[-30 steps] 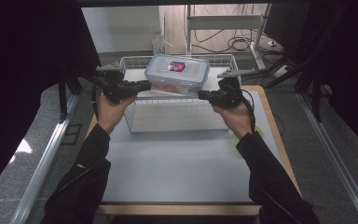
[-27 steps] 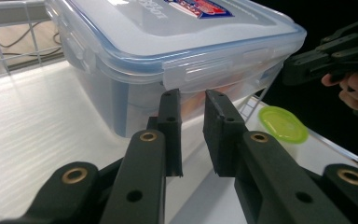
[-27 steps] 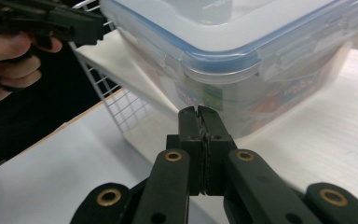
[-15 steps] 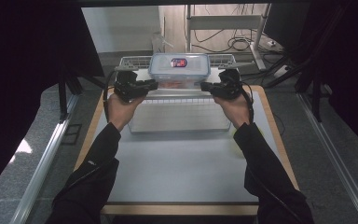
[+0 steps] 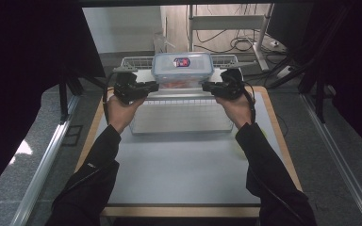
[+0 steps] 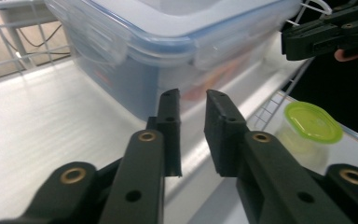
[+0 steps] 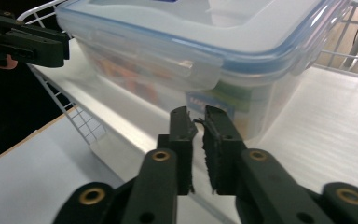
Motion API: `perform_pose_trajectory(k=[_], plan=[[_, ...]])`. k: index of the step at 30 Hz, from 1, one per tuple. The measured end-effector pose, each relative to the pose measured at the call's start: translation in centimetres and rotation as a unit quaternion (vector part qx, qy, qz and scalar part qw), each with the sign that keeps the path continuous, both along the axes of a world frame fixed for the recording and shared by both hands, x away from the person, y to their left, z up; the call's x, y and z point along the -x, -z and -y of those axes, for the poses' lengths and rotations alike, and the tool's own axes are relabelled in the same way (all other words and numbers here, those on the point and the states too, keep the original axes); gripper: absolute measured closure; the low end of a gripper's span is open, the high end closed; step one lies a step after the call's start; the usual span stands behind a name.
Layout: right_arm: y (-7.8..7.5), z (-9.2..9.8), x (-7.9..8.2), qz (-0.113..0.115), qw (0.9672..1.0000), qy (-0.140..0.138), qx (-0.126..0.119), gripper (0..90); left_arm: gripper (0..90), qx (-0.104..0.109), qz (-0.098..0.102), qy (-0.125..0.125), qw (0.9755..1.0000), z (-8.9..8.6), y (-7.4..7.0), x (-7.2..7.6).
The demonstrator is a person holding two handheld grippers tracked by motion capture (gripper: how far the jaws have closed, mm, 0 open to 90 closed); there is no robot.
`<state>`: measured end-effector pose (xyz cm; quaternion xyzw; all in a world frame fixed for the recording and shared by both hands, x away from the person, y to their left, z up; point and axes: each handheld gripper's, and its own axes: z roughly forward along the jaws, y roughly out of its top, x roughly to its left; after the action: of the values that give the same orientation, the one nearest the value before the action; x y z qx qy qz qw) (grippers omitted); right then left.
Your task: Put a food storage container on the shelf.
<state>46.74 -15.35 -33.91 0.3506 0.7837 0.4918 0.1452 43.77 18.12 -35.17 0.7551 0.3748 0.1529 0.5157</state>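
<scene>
Now both tools, left tool [image 6: 192, 100] and right tool [image 7: 196, 115], slightly open, empty, beside container [image 5: 183, 69].

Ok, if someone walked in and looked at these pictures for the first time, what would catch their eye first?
Probably the clear lidded container with its blue-edged lid and red label, sitting in the white wire basket at the far side of the table. The left gripper and right gripper flank it, jaws narrowly apart with nothing between them; the right's have just been opening. A small green-lidded tub stands on the table outside the basket.
</scene>
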Motion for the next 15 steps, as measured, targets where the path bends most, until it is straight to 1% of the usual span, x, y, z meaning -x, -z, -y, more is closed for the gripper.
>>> perform_pose_trajectory(k=[3, 5, 6, 7, 10, 13, 15], plan=[[0.1, 0.1, 0.6, 0.004, 1.0, -0.008, 0.002, 67.5, 68.6, 0.003, 0.001, 0.012, 0.9999, 0.0, 0.4, 0.9], [0.3, 0.1, 1.1, 0.006, 0.9999, -0.012, 0.005, 61.1, 62.9, 0.002, 0.001, 0.018, 0.9998, 0.1, 0.7, 1.4], [0.3, 0.1, 1.1, 0.006, 0.9999, -0.012, 0.005, 61.1, 59.7, 0.002, 0.001, 0.018, 0.9998, 0.1, 0.7, 1.4], [0.5, 0.2, 1.6, 0.009, 0.9998, -0.018, 0.008, 54.3, 56.8, -0.001, 0.005, 0.023, 0.9997, 0.2, 0.9, 2.1], [0.7, 0.3, 2.4, 0.013, 0.9996, -0.022, 0.013, 46.0, 47.2, -0.007, 0.012, 0.031, 0.9994, 0.4, 1.3, 3.2], [1.1, 0.5, 3.0, 0.015, 0.9994, -0.026, 0.014, 39.8, 40.6, -0.012, 0.018, 0.04, 0.999, 0.6, 1.9, 4.3], [1.5, 0.5, 3.4, 0.013, 0.9993, -0.03, 0.016, 35.0, 37.8, -0.014, 0.021, 0.047, 0.9986, 0.9, 2.2, 5.2]])
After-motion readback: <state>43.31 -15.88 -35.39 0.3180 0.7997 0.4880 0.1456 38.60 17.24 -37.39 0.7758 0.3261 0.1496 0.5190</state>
